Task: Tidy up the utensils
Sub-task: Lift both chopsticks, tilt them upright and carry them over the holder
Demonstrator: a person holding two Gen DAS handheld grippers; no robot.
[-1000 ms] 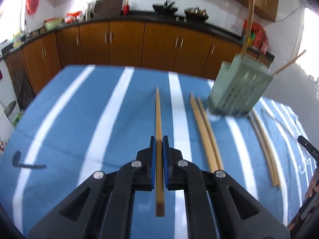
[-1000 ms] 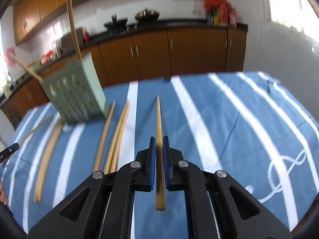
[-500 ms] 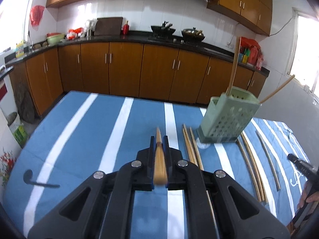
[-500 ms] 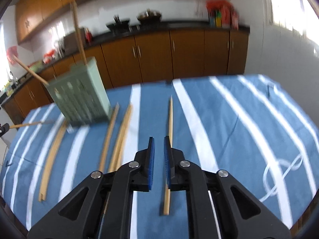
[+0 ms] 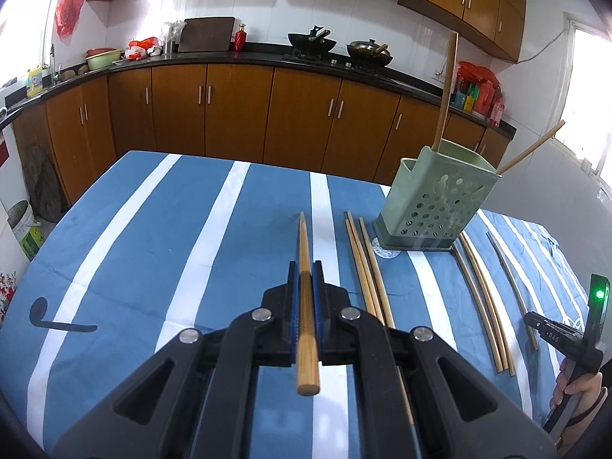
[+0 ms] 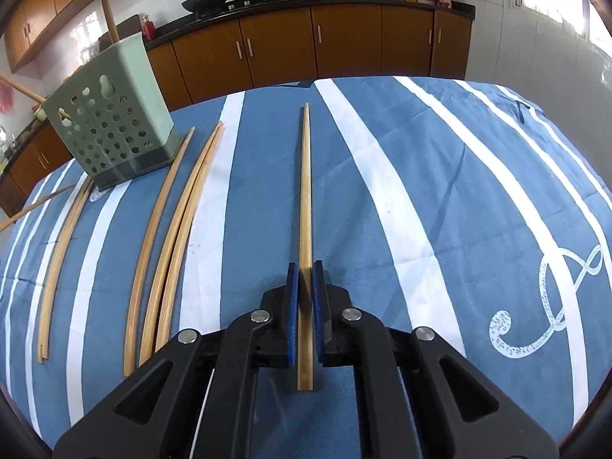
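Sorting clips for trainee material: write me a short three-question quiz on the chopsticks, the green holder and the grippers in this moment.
1. True or false: the left gripper has its jaws shut on a thin wooden chopstick.
2. How many standing chopsticks are in the pale green perforated plastic holder? A one, B two, C five.
3. Fill in: the blue tablecloth under the right gripper has ___ stripes.
Key: 1 true; 2 B; 3 white.
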